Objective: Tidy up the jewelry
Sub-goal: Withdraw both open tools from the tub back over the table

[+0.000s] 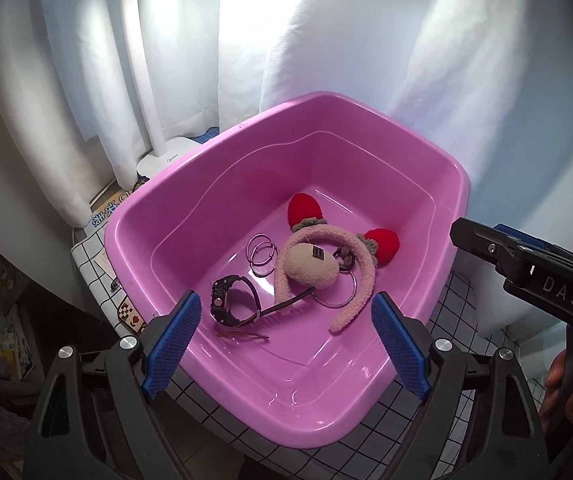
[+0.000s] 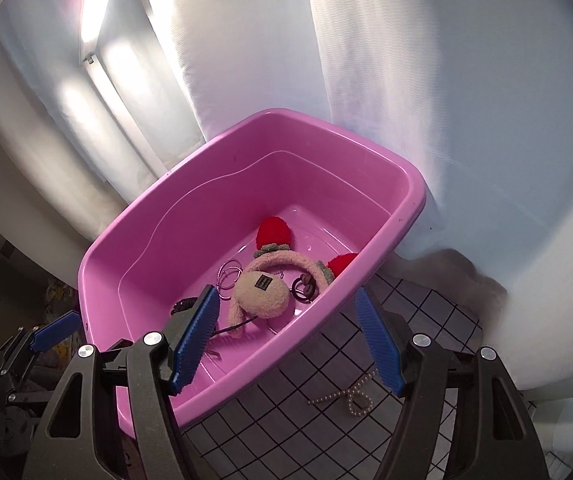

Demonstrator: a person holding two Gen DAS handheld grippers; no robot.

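Note:
A pink plastic tub [image 1: 158, 208] [image 2: 134, 208] holds a fluffy pink headband with red ears [image 1: 310, 264] [image 2: 260, 288], silver hoops [image 1: 262, 254] [image 2: 228, 274], a black watch [image 1: 226, 300], sunglasses [image 1: 282, 306] and dark rings [image 2: 304, 286]. A pearl necklace [image 2: 352, 398] lies on the checked cloth outside the tub, to its right. My left gripper [image 1: 286, 344] is open and empty above the tub's near side. My right gripper [image 2: 286, 344] is open and empty over the tub's right rim, above and left of the necklace.
The tub stands on a table with a white checked cloth [image 2: 326, 432]. White curtains [image 1: 326, 40] hang behind. A white lamp base [image 1: 162, 156] and a box [image 1: 106, 212] sit left of the tub. The right gripper's body [image 1: 534, 268] shows at right in the left wrist view.

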